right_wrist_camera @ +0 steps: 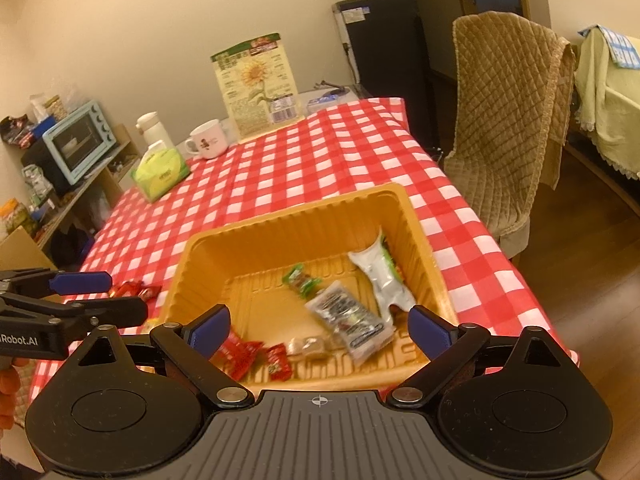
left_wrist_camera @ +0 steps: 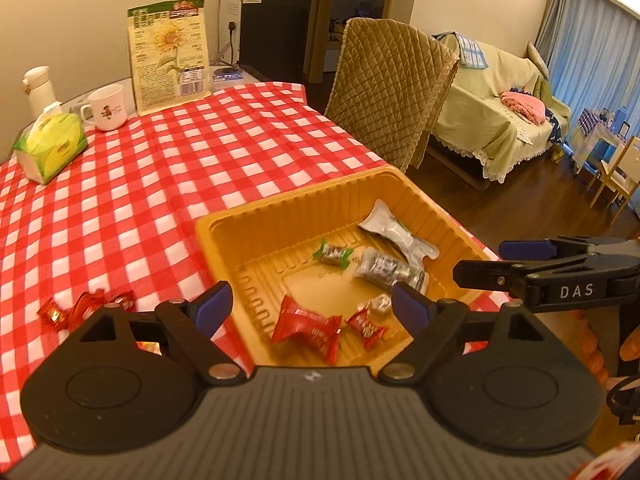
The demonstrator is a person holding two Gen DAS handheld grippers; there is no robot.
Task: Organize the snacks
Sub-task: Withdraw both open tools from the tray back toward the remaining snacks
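An orange plastic tray point(left_wrist_camera: 280, 216) point(right_wrist_camera: 280, 224) sits on the red checked tablecloth and holds several wrapped snacks: a white pouch point(left_wrist_camera: 396, 232) point(right_wrist_camera: 380, 280), a clear dark-printed packet point(left_wrist_camera: 388, 270) point(right_wrist_camera: 348, 316), a green-ended candy point(left_wrist_camera: 334, 254) point(right_wrist_camera: 300, 280) and red wrappers point(left_wrist_camera: 306, 328) point(right_wrist_camera: 240, 354). My left gripper point(left_wrist_camera: 312, 306) hovers open over the tray's near edge, nothing between its blue pads. My right gripper point(right_wrist_camera: 320, 326) is likewise open above the tray, jaws empty. Each gripper shows at the side of the other's view. More red candies point(left_wrist_camera: 86, 306) point(right_wrist_camera: 134, 290) lie on the cloth left of the tray.
At the table's far end stand a sunflower-printed bag point(left_wrist_camera: 170, 56) point(right_wrist_camera: 258, 82), a white mug point(left_wrist_camera: 106, 108) point(right_wrist_camera: 208, 144), a green tissue pack point(left_wrist_camera: 50, 146) point(right_wrist_camera: 162, 172) and a white flask point(left_wrist_camera: 38, 90). A quilted chair point(left_wrist_camera: 390, 88) point(right_wrist_camera: 508, 120) stands at the right edge; shelves with a toaster oven point(right_wrist_camera: 78, 140) on the left.
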